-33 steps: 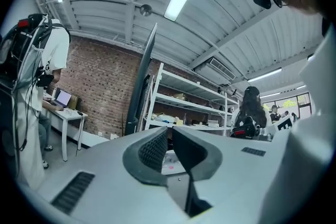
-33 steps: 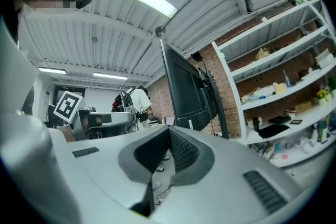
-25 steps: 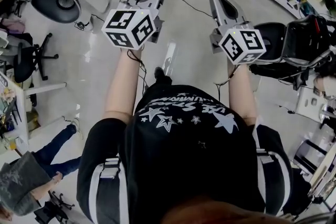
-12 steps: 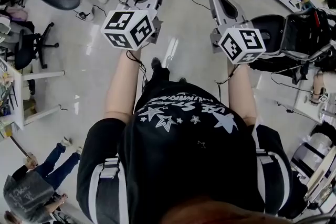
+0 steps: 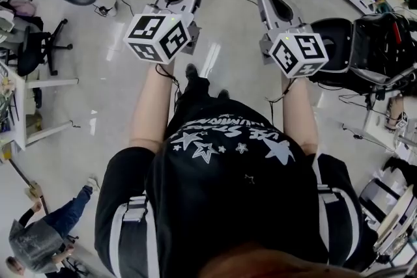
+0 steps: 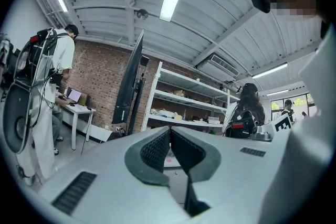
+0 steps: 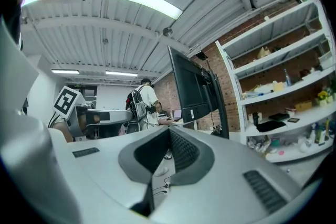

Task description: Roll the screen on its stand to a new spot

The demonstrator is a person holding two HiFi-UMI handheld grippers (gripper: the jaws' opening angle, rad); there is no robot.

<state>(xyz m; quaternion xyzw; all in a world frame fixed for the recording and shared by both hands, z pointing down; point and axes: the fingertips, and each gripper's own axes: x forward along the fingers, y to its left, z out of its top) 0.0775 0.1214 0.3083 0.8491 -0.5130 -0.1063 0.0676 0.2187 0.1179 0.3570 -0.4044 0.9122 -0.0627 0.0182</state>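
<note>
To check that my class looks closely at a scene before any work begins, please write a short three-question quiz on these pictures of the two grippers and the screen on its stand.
1. How do the jaws of the left gripper and the right gripper stand, and what is between them?
2. In the left gripper view, what is behind the screen? A. brick wall B. window C. curtain
3. True or false: a gripper touches the screen.
Key: 1. Both pairs are together, with nothing between them. 2. A. 3. False: both grippers are well apart from it.
</note>
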